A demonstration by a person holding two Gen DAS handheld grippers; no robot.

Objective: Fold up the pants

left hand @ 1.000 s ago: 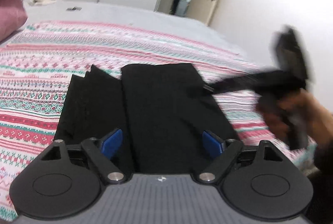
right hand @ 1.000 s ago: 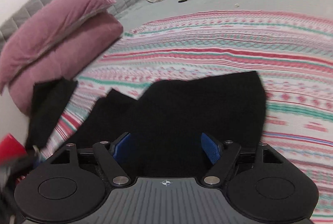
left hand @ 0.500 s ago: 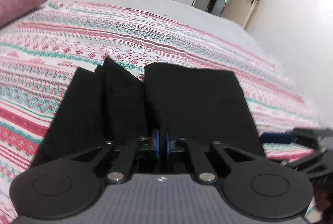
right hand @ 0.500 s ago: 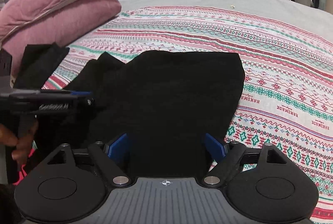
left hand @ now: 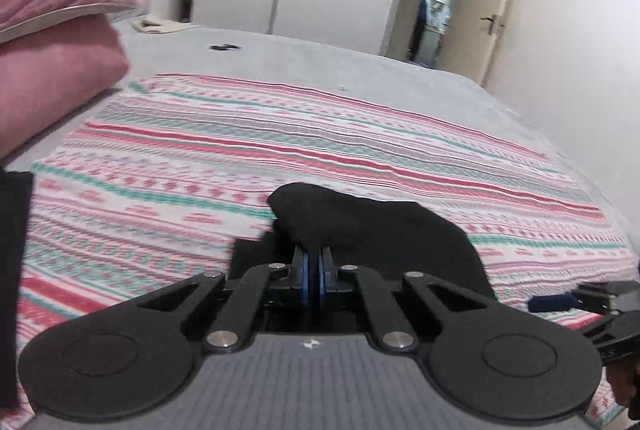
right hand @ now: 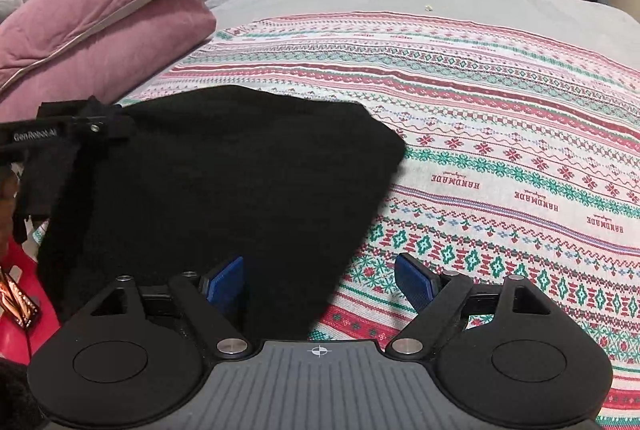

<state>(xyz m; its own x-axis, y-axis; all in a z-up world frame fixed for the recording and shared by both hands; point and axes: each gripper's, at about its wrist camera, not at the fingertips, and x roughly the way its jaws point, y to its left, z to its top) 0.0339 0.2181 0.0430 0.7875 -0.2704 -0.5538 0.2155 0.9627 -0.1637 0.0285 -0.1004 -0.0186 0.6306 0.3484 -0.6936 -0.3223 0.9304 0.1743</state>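
- While the left gripper (left hand: 314, 276) is clamped tight on a fold of the black pants (right hand: 224, 182), its blue pads are nearly touching, with cloth bunched up just beyond the tips and raised off the bed.
- From that gripper the pants fall away to its right and forward as a dark hump, sloping down toward the striped blanket (left hand: 360, 150).
- With its jaws spread wide, the right gripper (right hand: 320, 280) holds nothing; the blue pads (right hand: 224, 280) straddle the near right edge of the pants, left pad over cloth, right pad over bare blanket.
- From the right gripper the pants lie straight ahead and to its left; the bulk of the cloth runs from the near edge of the blanket toward the pink pillows (right hand: 100, 30).
- Long axis: as far as the right wrist view shows, roughly left-right across the near edge, slightly fanned, narrower at the near end. Hard to tell waistband from hems, all black.
- In the right wrist view the left gripper (right hand: 80, 128) sits at the pants' far left corner with a hanging flap of cloth in it.
- Nearer hand: left already has its corner; right is just beside the opposite near edge and not yet gripping.
- Judgement: the next move turns on the right gripper closing on that edge under its pads, so both ends lift together for the fold.
- Risk: a one-sided lift drags the cloth skew.
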